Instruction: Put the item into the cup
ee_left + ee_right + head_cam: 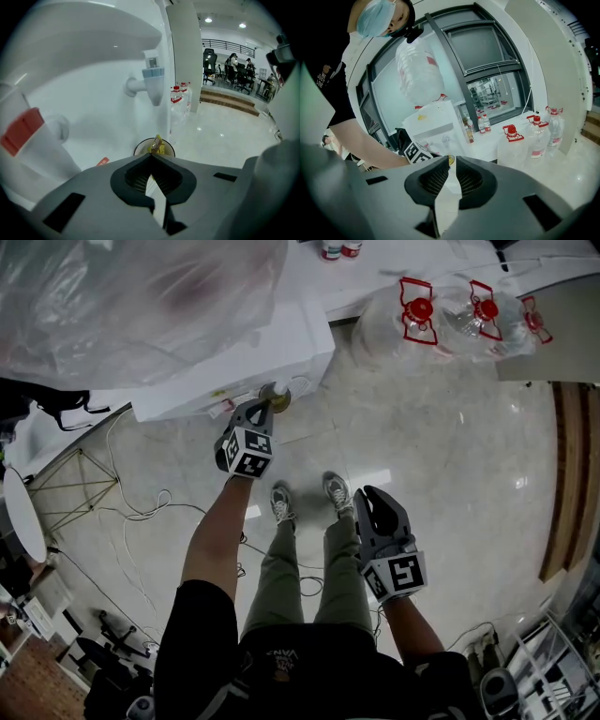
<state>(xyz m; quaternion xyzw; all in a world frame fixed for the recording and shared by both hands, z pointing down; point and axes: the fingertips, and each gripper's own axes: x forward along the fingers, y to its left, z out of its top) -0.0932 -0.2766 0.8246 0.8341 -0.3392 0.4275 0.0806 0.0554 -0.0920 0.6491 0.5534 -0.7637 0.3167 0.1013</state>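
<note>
Yellow wrapper of the item (157, 145) is pinched in our left gripper (151, 154), whose jaws are closed on it, just above the cup (140, 146) by the white dispenser (93, 93) at far left, while our right gripper (453, 157) hangs near right, jaws slightly parted and empty.

A yellow packet (157, 145) is glinting against a white water dispenser (93, 101) bearing a blue tap (153, 77) and a red tap (21, 132).
</note>
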